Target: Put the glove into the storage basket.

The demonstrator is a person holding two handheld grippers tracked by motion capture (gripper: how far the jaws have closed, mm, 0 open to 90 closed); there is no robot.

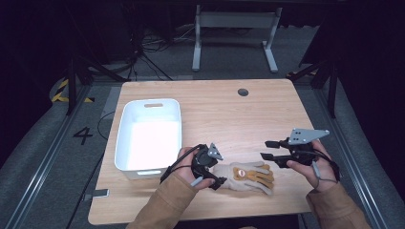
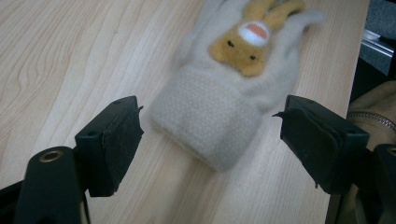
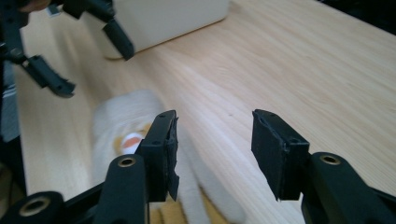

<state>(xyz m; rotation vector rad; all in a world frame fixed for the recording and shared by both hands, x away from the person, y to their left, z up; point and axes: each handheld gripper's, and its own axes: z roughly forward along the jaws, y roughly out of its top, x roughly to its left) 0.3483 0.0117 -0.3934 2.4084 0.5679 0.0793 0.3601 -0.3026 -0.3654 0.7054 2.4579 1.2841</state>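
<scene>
On the wooden table (image 1: 229, 114) we count one white plastic bin (image 1: 149, 135), one cream knitted glove (image 1: 248, 177) and one small dark round grommet (image 1: 243, 92) set into the far part of the tabletop. The bin stands at the left side of the table, with a handle slot in its far wall, and we see nothing inside it. The glove lies flat near the table's near edge, between our two hands, with its cuff pointing towards the left gripper (image 1: 216, 183) and its fingers towards the right; it carries a tan animal face with an orange and white patch. In the left gripper view the glove (image 2: 224, 93) sits just ahead of the two black jaws, which stand wide apart on either side of the cuff without touching it. The right gripper (image 1: 265, 150) hangs above the table to the right of the glove, also spread with nothing between its jaws; in the right gripper view the glove (image 3: 116, 126) shows below and behind its left jaw, and the bin (image 3: 168, 18) stands farther off. Nothing lies between the glove and the bin except bare wood. Beyond the table we see a grey floor, loose cables and one white table frame (image 1: 234, 33).
</scene>
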